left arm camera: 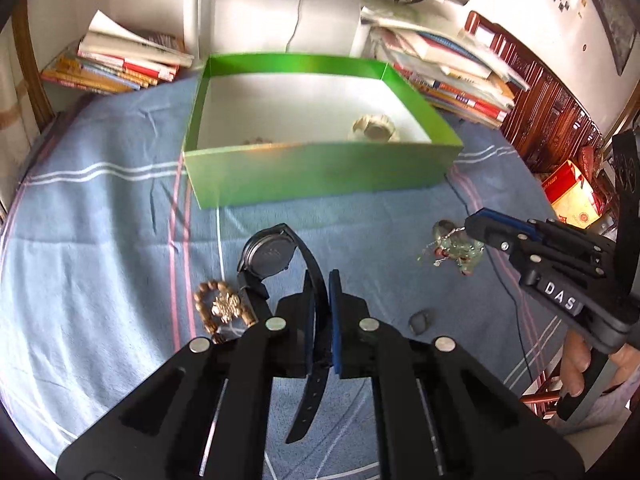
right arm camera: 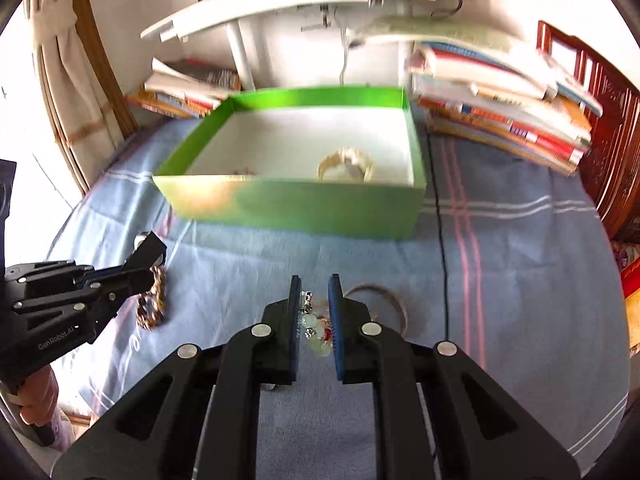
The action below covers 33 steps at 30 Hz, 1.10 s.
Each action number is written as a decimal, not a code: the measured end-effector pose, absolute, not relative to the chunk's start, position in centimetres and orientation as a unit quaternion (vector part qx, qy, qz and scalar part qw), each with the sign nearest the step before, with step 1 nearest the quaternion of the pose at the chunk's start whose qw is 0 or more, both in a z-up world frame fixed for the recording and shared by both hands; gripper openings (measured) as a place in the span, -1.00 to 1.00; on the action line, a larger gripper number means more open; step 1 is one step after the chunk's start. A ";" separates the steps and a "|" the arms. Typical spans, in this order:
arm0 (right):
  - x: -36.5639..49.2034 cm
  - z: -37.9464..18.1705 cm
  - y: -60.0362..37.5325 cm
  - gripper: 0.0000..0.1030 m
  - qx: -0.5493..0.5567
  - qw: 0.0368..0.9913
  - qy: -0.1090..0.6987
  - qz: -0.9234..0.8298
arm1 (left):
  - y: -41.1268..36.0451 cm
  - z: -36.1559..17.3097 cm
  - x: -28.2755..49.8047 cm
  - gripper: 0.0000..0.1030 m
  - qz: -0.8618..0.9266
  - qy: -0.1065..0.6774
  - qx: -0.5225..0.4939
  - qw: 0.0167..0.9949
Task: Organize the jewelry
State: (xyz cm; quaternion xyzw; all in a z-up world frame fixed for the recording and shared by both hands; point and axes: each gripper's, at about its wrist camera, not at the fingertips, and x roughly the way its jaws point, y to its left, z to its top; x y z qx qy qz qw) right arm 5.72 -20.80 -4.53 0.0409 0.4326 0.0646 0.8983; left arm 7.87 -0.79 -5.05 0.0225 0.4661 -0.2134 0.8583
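My left gripper (left arm camera: 320, 280) is shut on the strap of a black watch (left arm camera: 269, 255), whose face hangs to the front left above the cloth. My right gripper (right arm camera: 314, 286) is shut on a pale green bead bracelet (right arm camera: 316, 330); in the left wrist view the bracelet (left arm camera: 456, 248) dangles from the right gripper (left arm camera: 474, 226). A brown bead bracelet with a gold charm (left arm camera: 224, 308) lies on the cloth left of the watch. The green box (left arm camera: 320, 176) stands ahead, holding a cream watch (left arm camera: 374, 128) and a small beaded piece (left arm camera: 256, 141).
A blue striped cloth (left arm camera: 100, 220) covers the table. A small dark stone (left arm camera: 420, 320) lies on it. A thin ring-shaped bangle (right arm camera: 394, 300) lies right of my right gripper. A black cable (right arm camera: 442, 264) runs across the cloth. Book stacks (left arm camera: 120, 64) (right arm camera: 500, 120) flank the box.
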 end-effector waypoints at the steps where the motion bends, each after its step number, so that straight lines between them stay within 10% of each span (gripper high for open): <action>1: 5.6 -4.1 -20.9 -0.74 0.041 0.901 0.426 0.064 | -0.7 -4.7 7.9 -0.86 -0.215 0.462 0.022 0.860; 19: 3.9 1.5 -24.0 -0.73 0.087 0.924 0.360 0.091 | -0.7 -2.6 7.4 -0.86 -0.230 0.442 0.016 0.867; 33: 3.4 -9.6 -28.7 -0.34 0.073 0.848 0.522 -0.054 | -1.2 -4.6 8.0 -0.82 -0.233 0.470 0.022 0.851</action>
